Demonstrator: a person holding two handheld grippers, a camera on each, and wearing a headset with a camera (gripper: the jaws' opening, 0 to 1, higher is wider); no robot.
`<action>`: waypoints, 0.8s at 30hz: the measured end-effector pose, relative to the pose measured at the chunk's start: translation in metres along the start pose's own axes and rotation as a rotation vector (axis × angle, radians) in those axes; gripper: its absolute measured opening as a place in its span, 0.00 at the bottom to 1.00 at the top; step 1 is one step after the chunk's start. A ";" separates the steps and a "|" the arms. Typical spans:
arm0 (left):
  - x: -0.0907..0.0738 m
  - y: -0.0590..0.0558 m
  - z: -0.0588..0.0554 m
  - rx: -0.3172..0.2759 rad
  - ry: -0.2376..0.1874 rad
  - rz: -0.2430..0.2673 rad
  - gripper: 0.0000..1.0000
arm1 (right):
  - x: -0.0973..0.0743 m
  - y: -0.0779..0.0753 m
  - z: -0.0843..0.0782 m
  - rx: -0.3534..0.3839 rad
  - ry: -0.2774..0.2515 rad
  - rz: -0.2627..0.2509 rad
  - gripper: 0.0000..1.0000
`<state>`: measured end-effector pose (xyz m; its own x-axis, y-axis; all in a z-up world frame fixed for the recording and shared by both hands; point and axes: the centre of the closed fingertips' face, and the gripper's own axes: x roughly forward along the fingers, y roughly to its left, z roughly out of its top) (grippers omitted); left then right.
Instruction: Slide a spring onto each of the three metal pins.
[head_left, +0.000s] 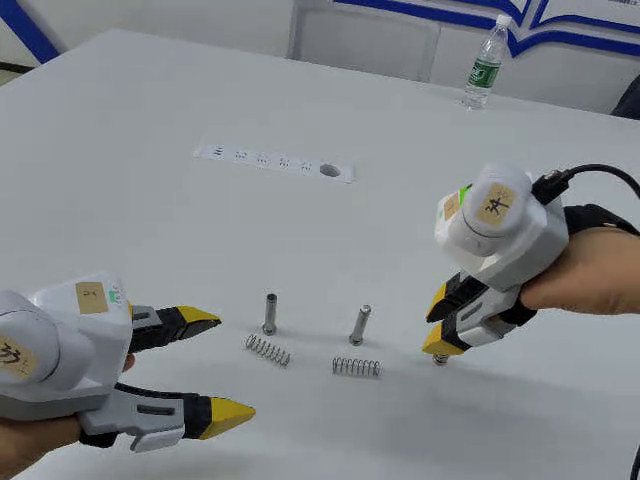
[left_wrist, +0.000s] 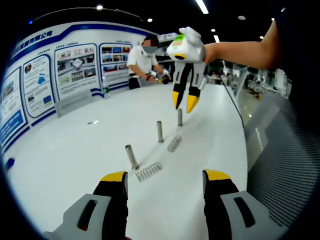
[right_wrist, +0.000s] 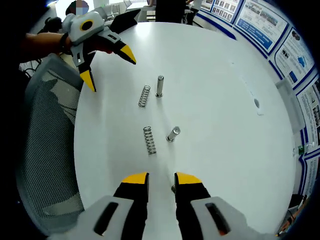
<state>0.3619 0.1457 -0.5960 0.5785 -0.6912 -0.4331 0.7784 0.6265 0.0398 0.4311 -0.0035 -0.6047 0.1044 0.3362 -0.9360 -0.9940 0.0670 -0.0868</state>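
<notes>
Two bare metal pins (head_left: 270, 312) (head_left: 360, 325) stand upright on the white table (head_left: 120, 170). A loose spring (head_left: 268, 349) (head_left: 356, 367) lies in front of each. A third pin (head_left: 440, 358) at the right looks ringed by a spring; it stands just under my right gripper (head_left: 431, 334), whose jaws are slightly apart and point down at it. In the right gripper view that pin's top (right_wrist: 173, 189) shows between the jaws (right_wrist: 161, 177). My left gripper (head_left: 220, 365) hovers wide open and empty at the lower left, facing the left pin (left_wrist: 132, 156) and spring (left_wrist: 149, 170).
A socket strip (head_left: 275, 161) is set into the table behind the pins. A water bottle (head_left: 486, 62) stands at the far edge. A mesh chair (right_wrist: 45, 130) sits beside the table. A person (left_wrist: 142, 62) works in the background.
</notes>
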 end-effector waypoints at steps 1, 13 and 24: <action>0.000 0.000 0.000 -0.001 -0.002 -0.001 0.61 | 0.003 0.001 0.002 -0.002 -0.003 0.005 0.22; 0.002 -0.004 -0.003 -0.006 0.000 -0.009 0.61 | 0.042 0.020 0.019 -0.049 -0.019 0.078 0.19; 0.005 -0.007 -0.006 -0.013 0.000 -0.019 0.60 | 0.063 0.017 0.013 -0.099 0.013 0.075 0.16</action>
<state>0.3581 0.1397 -0.6042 0.5634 -0.7032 -0.4337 0.7862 0.6177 0.0198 0.4217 0.0313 -0.6608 0.0303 0.3242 -0.9455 -0.9975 -0.0509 -0.0493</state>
